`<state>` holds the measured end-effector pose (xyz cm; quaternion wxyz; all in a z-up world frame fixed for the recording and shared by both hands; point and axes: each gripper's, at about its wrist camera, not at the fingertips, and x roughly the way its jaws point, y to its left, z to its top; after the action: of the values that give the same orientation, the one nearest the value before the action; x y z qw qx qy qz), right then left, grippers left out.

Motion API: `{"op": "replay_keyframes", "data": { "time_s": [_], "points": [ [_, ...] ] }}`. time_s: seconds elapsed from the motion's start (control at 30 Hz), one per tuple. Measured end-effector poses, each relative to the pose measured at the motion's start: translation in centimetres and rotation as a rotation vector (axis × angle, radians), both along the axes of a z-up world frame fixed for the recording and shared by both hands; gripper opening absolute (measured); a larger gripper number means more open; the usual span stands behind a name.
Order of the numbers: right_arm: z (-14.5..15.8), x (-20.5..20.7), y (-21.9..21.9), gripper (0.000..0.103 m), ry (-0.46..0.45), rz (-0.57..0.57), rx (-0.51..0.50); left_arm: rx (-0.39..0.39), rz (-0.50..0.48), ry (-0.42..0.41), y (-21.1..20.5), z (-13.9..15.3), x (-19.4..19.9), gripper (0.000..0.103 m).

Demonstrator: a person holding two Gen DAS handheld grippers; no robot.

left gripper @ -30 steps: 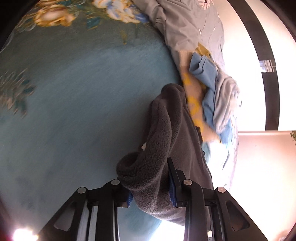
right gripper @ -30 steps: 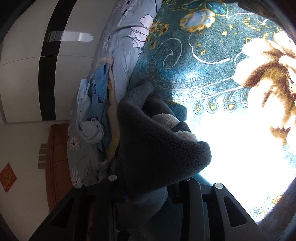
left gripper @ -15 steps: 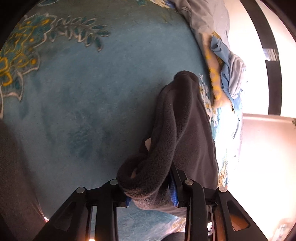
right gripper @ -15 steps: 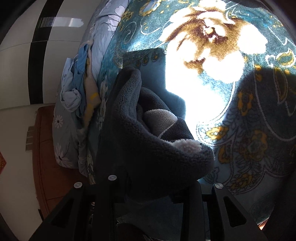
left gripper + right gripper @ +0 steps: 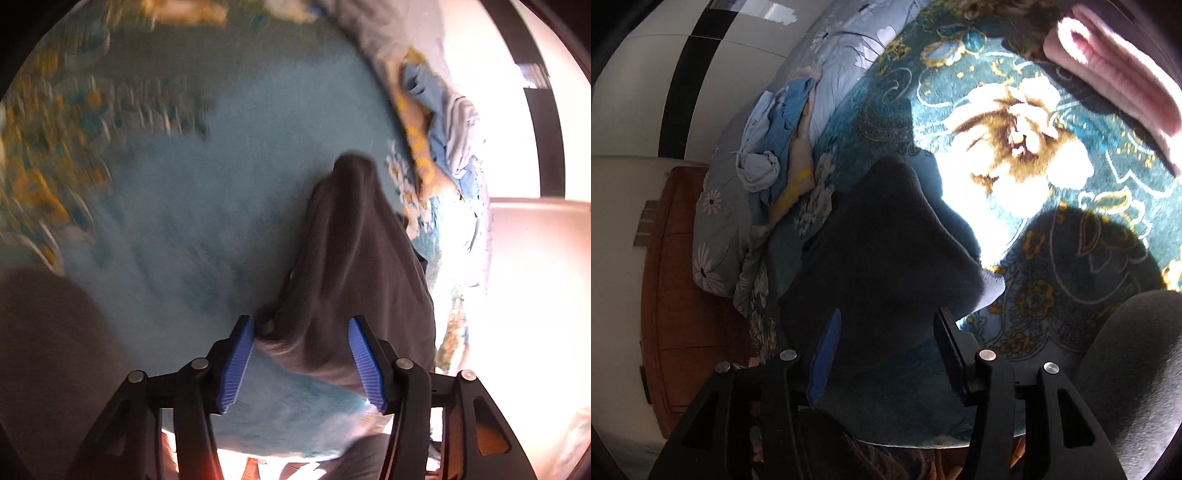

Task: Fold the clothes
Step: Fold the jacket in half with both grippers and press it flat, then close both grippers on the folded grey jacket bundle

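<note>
Left wrist view: my left gripper (image 5: 301, 354) has just been opening its jaws; the grey fleece garment (image 5: 354, 258) lies loose between them on the teal blanket (image 5: 207, 206). Right wrist view: my right gripper (image 5: 886, 354) has likewise been opening, the fleece (image 5: 882, 254) unpinched between them.

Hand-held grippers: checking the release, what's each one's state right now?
Left hand-held gripper: open, just opened, grey fleece loose between pads.
Right hand-held gripper: open, likewise.

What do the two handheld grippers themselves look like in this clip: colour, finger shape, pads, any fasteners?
Both match: the left gripper and right gripper have black angular finger frames with triangular cut-outs, round silver fasteners at the joints, and ribbed blue pads on the inner faces. No cables, markings or sleeves show.
</note>
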<state>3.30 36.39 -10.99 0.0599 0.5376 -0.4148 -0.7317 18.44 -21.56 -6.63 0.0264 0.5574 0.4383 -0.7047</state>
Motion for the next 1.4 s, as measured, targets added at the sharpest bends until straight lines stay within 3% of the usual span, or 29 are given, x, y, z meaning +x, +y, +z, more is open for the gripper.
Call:
{"op": "replay_keyframes", "data": {
  "time_s": [0.13, 0.37, 0.5, 0.6, 0.7, 0.73, 0.77, 0.8, 0.87, 0.93, 1.13, 1.2, 1.27, 1.4],
  "points": [
    [0.7, -3.8, 0.2, 0.055, 0.046, 0.070, 0.097, -0.108, -0.090, 0.058, -0.5, 0.7, -3.5, 0.069],
    [-5.0, -7.7, 1.0, 0.055, 0.001, 0.140, 0.113, -0.106, -0.206, -0.011, 1.4, -4.6, -13.3, 0.069],
    [-7.7, -9.5, 0.8, 0.055, -0.056, 0.164, 0.122, -0.117, -0.261, -0.070, 2.7, -6.9, -15.6, 0.069],
    [-8.3, -10.4, 0.6, 0.055, -0.061, 0.158, 0.107, -0.116, -0.258, -0.058, 3.0, -7.0, -16.2, 0.069],
    [-7.0, -10.5, 0.8, 0.054, -0.016, 0.143, 0.085, -0.107, -0.224, -0.020, 3.0, -6.5, -16.4, 0.064],
    [-6.7, -10.7, 0.8, 0.053, -0.009, 0.138, 0.080, -0.104, -0.218, -0.006, 3.0, -6.2, -16.5, 0.051],
    [-6.4, -10.8, 0.8, 0.045, -0.003, 0.133, 0.075, -0.113, -0.222, 0.004, 3.3, -6.0, -16.6, 0.036],
    [-6.1, -11.0, 0.8, 0.031, 0.002, 0.128, 0.072, -0.125, -0.230, 0.012, 3.5, -5.8, -16.7, 0.029],
    [-5.8, -11.3, 0.8, 0.015, -0.001, 0.129, 0.075, -0.148, -0.239, 0.036, 3.9, -5.0, -16.5, 0.017],
    [-5.3, -11.4, 0.9, 0.012, 0.010, 0.129, 0.073, -0.155, -0.229, 0.075, 4.1, -4.0, -16.5, 0.013],
    [0.0, -11.4, 2.6, 0.009, 0.192, 0.089, 0.045, -0.108, -0.187, 0.271, 2.8, 2.1, -16.4, 0.011],
    [0.4, -11.9, 3.0, 0.009, 0.209, 0.080, 0.054, -0.113, -0.181, 0.316, 2.4, 3.5, -16.8, 0.011],
    [-0.6, -12.5, 3.3, 0.009, 0.186, 0.072, 0.065, -0.129, -0.185, 0.300, 2.4, 2.8, -17.6, 0.011],
    [-6.2, -13.6, 3.2, 0.009, 0.045, 0.057, 0.059, -0.140, -0.208, 0.134, 2.7, -2.7, -19.2, 0.011]
  ]
}}
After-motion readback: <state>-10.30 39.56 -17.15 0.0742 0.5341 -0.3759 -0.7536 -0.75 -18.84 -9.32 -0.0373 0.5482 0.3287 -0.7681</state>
